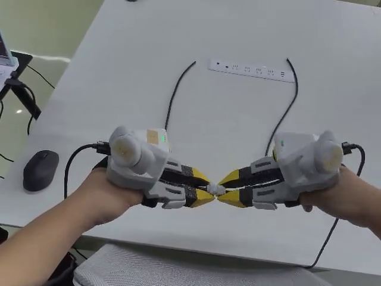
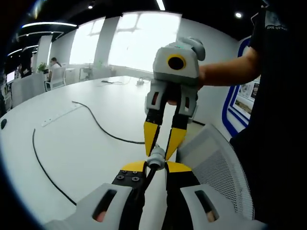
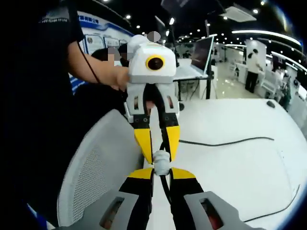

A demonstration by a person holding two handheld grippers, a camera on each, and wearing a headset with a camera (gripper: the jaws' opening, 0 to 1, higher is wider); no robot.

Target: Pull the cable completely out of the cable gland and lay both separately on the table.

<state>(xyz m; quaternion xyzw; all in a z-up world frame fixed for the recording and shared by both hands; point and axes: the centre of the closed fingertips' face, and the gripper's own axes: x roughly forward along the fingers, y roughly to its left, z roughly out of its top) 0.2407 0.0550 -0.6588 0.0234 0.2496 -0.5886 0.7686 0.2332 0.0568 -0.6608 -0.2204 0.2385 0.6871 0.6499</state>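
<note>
A small grey cable gland hangs above the table's near edge, pinched between two grippers that meet tip to tip. My left gripper comes in from the left and is shut on one end of the gland. From the right, my right gripper is shut on the other end of the gland. A thin black cable runs through the gland and back between both pairs of jaws. Its two ends lie on the white table, the second stretch of cable on the right side.
A white power strip lies at the far middle of the table. A dark mouse sits at the left edge. A grey mesh chair stands just below the grippers, in front of the table.
</note>
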